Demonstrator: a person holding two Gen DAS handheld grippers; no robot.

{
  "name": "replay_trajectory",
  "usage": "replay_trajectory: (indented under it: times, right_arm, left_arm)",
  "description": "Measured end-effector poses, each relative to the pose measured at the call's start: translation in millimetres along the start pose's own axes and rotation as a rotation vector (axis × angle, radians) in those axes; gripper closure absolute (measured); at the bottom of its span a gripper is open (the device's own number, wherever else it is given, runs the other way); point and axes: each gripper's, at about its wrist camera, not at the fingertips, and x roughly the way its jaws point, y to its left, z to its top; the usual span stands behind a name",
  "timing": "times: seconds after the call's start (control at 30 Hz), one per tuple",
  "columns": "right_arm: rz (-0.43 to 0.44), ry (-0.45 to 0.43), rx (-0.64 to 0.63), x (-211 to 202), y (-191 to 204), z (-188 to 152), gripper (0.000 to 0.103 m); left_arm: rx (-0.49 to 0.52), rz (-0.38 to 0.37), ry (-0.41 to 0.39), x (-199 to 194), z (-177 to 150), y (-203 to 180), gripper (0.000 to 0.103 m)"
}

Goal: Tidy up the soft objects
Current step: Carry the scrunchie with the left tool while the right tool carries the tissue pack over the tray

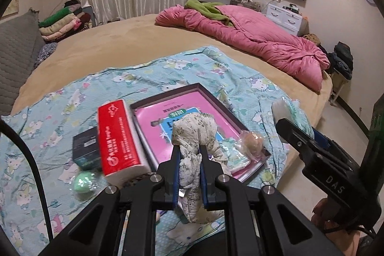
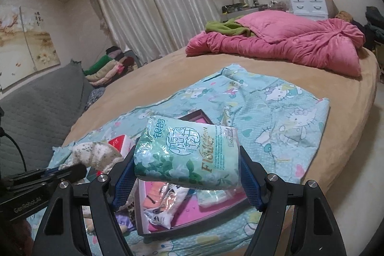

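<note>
Green tissue pack (image 2: pixel 187 155) clamped between jaws, above tray (image 2: pixel 192 226)

A box (image 1: pixel 206 97) is lying on a printed sheet (image 1: pixel 72 92) spread over the bed (image 1: pixel 120 40). A tissue pack (image 1: pixel 120 138) is standing just left of it. A quilt (image 1: pixel 252 40) is lying heaped behind, far side.

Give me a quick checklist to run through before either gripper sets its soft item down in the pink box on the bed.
1. Left gripper clamped on the speckled cloth bundle: ok.
2. Right gripper gripping the green tissue pack on both sides: ok.
3. Bare space in the pink box: ok, upper half shows bare.
4. Near end of the box free: not ok, small packets lie there.
5. Red tissue pack out of the box: ok, beside it.
6. Grippers apart from each other: ok.
</note>
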Motion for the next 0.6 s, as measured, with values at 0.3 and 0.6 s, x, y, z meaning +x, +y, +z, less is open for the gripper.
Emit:
replay_trajectory:
  times: [0.3,0.6]
  right_arm:
    - [-0.023,0.008,-0.003,6.4,-9.1,-4.4,0.025]
    - [-0.03,0.041,-0.017,23.2,-11.2,-11.9,0.025]
  left_arm:
    - [-0.033,-0.072,0.045,38.2,-3.5,-4.7,0.089]
    - [-0.043,-0.073,0.097,72.7,-10.6,-4.4,0.089]
